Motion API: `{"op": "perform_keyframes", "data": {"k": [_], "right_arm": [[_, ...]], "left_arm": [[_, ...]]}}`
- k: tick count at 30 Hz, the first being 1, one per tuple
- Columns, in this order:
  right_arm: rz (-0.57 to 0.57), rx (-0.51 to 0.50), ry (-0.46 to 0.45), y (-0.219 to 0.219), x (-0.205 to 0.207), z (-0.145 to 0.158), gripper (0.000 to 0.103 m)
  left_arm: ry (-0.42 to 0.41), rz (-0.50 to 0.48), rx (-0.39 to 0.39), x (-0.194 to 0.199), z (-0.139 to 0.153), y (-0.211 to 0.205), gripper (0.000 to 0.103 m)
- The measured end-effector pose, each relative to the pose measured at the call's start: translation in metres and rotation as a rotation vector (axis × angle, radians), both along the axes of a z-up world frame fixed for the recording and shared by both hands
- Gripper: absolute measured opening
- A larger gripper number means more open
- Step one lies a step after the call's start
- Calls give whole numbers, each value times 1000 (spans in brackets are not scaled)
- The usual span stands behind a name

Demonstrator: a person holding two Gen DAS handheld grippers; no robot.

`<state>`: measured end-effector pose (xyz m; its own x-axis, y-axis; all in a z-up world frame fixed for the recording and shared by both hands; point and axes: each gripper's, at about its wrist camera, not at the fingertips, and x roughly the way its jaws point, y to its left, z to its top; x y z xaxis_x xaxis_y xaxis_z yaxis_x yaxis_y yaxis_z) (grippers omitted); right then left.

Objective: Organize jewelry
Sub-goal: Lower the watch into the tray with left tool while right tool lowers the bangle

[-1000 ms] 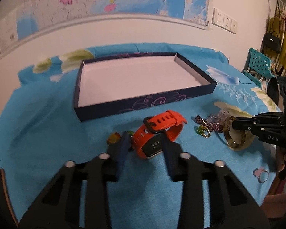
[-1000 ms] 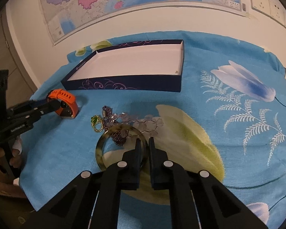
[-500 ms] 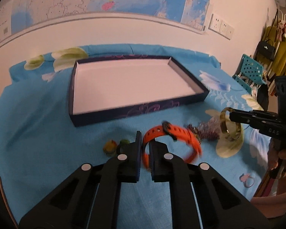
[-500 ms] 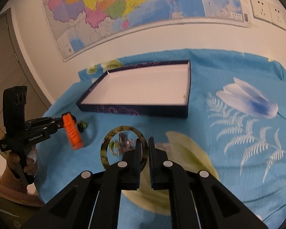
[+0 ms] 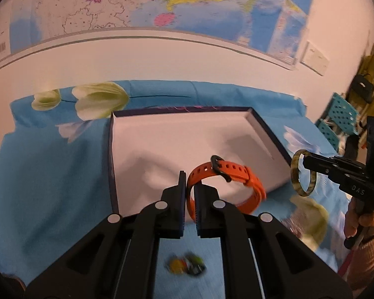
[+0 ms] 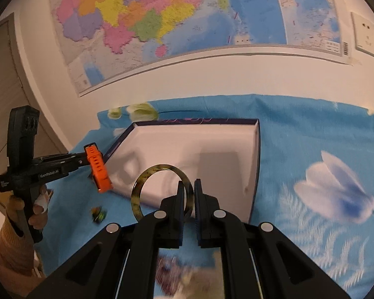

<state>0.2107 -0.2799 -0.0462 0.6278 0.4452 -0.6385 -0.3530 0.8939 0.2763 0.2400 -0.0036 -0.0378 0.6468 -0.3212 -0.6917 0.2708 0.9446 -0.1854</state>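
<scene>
My left gripper (image 5: pixel 190 186) is shut on the strap of an orange watch (image 5: pixel 236 174), held in the air over the near edge of the dark blue box with a white inside (image 5: pixel 177 139). The right wrist view shows that watch (image 6: pixel 97 169) hanging at the left gripper's tip, left of the box (image 6: pixel 199 147). My right gripper (image 6: pixel 188 191) is shut on a mottled green-brown bangle (image 6: pixel 149 177), lifted in front of the box. The left wrist view has this bangle (image 5: pixel 303 174) at the right, beside the box's right corner.
A blue flowered cloth (image 6: pixel 311 149) covers the table. Small yellow and green pieces (image 5: pixel 185 266) lie on it below the left gripper, also small pieces (image 6: pixel 98 214) at left. Blurred beads (image 6: pixel 182 269) lie under the right gripper. A wall map hangs behind; a teal chair (image 5: pixel 341 119) stands right.
The left gripper closed on the orange watch and lifted it off the cloth toward the box. The right gripper raised the bangle from the cloth and carried it toward the box.
</scene>
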Motion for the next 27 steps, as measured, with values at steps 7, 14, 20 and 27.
{"op": "perform_keyframes", "data": {"k": [7, 14, 20, 27], "right_arm": [[-12, -40, 49, 19, 61, -15, 6], [-30, -107, 86, 38, 100, -28, 6], [-64, -131, 135, 41, 125, -38, 6], [-88, -148, 70, 45, 121, -23, 20]], "left_arm": [[103, 25, -29, 58, -18, 2, 6], [166, 71, -17, 94, -33, 0, 6], [199, 106, -9, 114, -43, 1, 6], [225, 142, -16, 128, -50, 3, 11]]}}
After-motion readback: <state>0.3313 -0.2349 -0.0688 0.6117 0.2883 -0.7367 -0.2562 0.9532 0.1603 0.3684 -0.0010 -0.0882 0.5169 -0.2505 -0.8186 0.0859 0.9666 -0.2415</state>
